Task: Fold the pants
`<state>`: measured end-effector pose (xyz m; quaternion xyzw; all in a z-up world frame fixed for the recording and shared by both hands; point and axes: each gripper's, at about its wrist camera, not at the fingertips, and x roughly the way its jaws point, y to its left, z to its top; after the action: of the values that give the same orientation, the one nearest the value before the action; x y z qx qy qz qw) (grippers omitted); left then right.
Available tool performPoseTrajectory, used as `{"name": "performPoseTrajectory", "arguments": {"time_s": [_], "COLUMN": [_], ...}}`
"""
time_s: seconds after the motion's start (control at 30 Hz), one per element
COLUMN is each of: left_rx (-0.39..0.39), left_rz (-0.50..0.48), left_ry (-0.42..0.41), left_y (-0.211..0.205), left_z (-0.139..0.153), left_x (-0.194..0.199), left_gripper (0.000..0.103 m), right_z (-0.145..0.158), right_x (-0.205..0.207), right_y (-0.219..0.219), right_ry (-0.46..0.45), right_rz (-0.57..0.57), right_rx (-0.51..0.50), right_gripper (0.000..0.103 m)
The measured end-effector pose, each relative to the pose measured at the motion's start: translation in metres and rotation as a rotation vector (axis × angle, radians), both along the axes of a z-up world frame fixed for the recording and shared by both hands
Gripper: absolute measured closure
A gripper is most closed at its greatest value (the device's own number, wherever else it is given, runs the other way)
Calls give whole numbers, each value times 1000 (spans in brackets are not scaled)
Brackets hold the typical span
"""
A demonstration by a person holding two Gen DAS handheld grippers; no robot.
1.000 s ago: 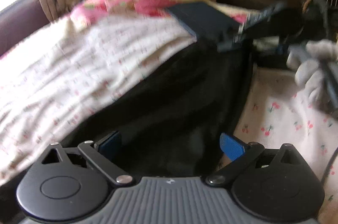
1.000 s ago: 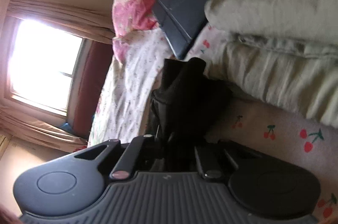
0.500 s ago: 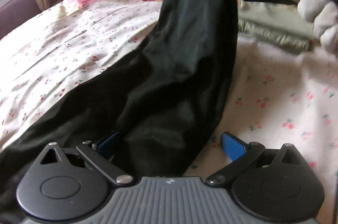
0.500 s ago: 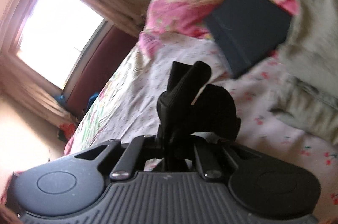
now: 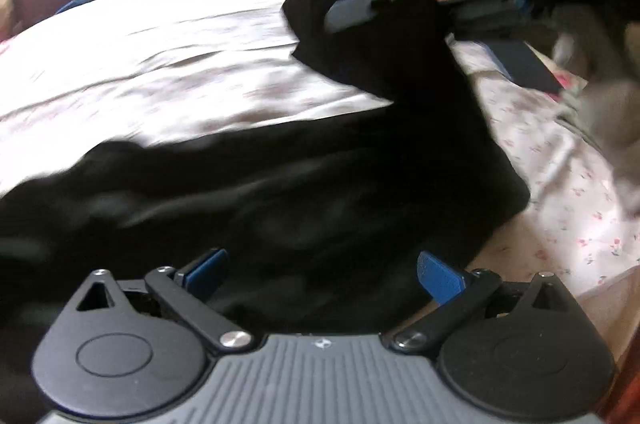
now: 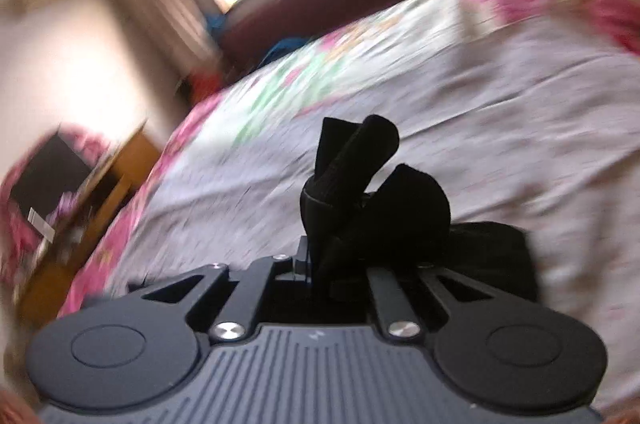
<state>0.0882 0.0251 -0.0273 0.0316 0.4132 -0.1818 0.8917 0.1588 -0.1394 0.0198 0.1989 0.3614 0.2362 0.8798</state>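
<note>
Bed [image 5: 180,64] | right gripper [image 6: 320,264] jaws clamping pants [image 5: 320,184] end | left gripper [image 5: 320,276] jaws gaping, empty | advising: carrying end over level, aligning edges.

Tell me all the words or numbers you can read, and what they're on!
None can be read.
Left gripper: a tiny pale mark sits on its grey body, a logo, no letters.
Right gripper: a small mark on its body is too blurred to read.
Bedsheet: only a flower and cherry print.
Pants: plain black, no label showing.
</note>
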Motion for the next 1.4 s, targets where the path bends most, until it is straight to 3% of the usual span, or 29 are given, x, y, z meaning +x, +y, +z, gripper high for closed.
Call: {"name": "performPoseTrajectory", "arguments": {"time_s": [0.2,0.3,0.7,0.87,1.1,1.4], "left_rx": [-102,-91,-175,-184,-119,-160], "left_rz": [161,195,289,338,483,631], "left_ry": [31,10,8,-51,-110,-78], "left_y": [60,71,108,128,174,230], "left_z": [-3,-2,1,12,22,-2], "left_x": [-18,-25,-33,-49,-79,-107], "left_gripper": [0,0,0,0,0,0], "right_z": [-28,-35,-24,-16,6,-11], "right_x": [-4,-13,-9,-4,-8,-26], "right_y": [116,151,195,202,261,346], "right_ry": [51,25,-5,18,-72,-105], "right_rz": [208,283,349,349,442,531], "right_rx": [-156,-247,-366,-325,-330,-397], "right_gripper": [94,94,94,94,95,94]}}
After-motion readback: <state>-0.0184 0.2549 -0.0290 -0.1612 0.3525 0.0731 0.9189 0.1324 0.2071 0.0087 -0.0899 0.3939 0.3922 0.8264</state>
